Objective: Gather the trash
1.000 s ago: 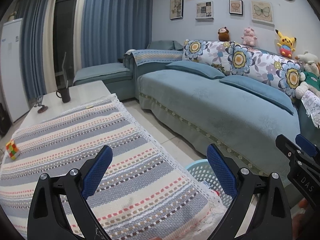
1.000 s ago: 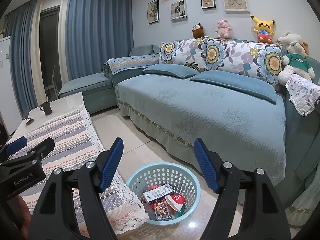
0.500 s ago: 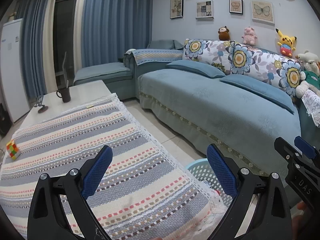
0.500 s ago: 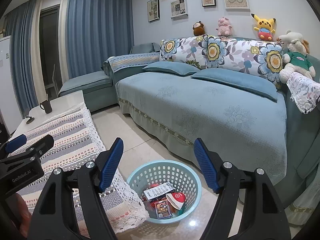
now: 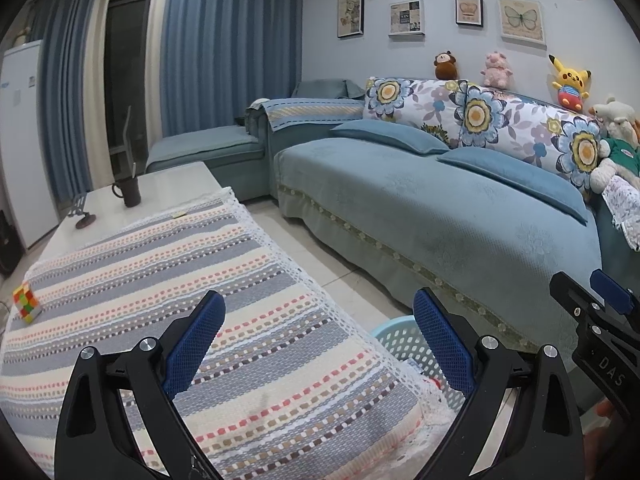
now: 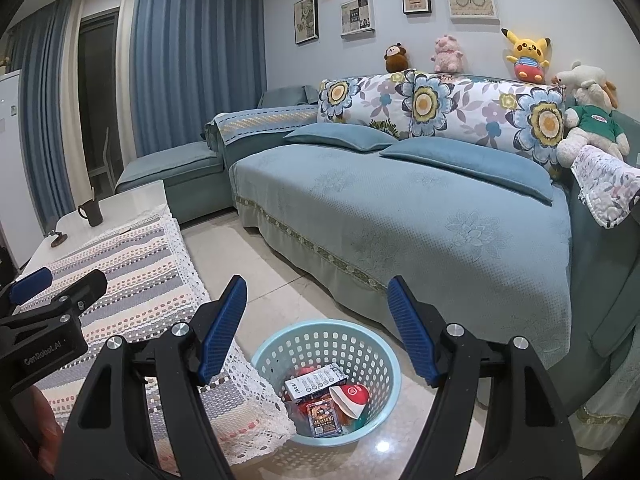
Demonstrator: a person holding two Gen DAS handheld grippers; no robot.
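Trash seems mostly gathered, judging from what I can see. Taking the basket point(image 6: 326, 376) as my landmark and going left to right: farthest left of it lies the striped cloth point(image 5: 160, 300) over the table point(image 5: 160, 188), and I find no wrappers or boxes on it. Only a colour cube point(image 5: 26, 303) sits at its far left edge, with a dark mug point(image 5: 129, 192) and a small stand point(image 5: 82, 216) beyond on the bare tabletop; none of these looks like rubbish to me. My left gripper point(image 5: 318, 344) hangs over the cloth's corner nearest the basket, jaws spread wide with nothing between them. My right gripper point(image 6: 316, 328) hangs above the basket itself, also spread and empty. Inside the basket lie the collected pieces: a white box point(image 6: 316, 380), a red-and-white wrapper point(image 6: 350, 398) and a dark packet point(image 6: 322, 420). Right of the basket, the sofa point(image 6: 400, 216) shows only cushions and soft toys. Little appears left to do, unless something lies outside my view.
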